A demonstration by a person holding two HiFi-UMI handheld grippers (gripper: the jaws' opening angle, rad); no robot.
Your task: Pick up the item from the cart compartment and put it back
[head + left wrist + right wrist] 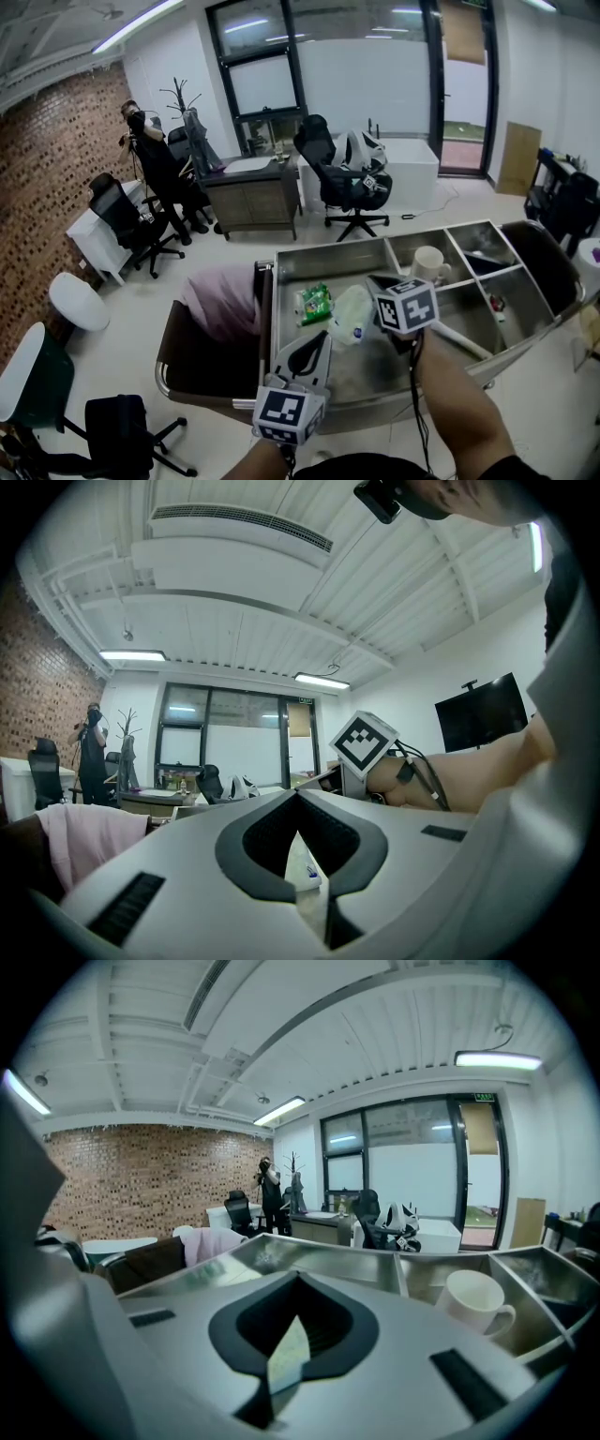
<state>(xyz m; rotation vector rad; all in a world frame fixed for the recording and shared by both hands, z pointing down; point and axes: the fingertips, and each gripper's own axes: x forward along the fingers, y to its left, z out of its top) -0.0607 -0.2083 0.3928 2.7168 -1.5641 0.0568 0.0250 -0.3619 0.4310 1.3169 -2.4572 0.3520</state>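
The steel cart [281, 309] has a large left compartment holding a green packet [314, 302] and a pale green pouch [352, 317]. My right gripper [373, 281] hovers just over the pouch's far end with its jaws shut, the tips meeting [298, 1275]. A sliver of the pale pouch [284, 1365] shows in the slit below the tips; whether it is pinched I cannot tell. My left gripper [323, 336] rests level at the compartment's near side, its tips touching [298, 795], with a white printed item [306, 866] visible beyond them.
A white mug [429, 264] [473, 1302] stands in a smaller compartment to the right. A small red item [497, 302] lies in another compartment. A pink cloth [223, 300] lies over a brown seat left of the cart. Office chairs [342, 183], desks and a person [141, 131] are behind.
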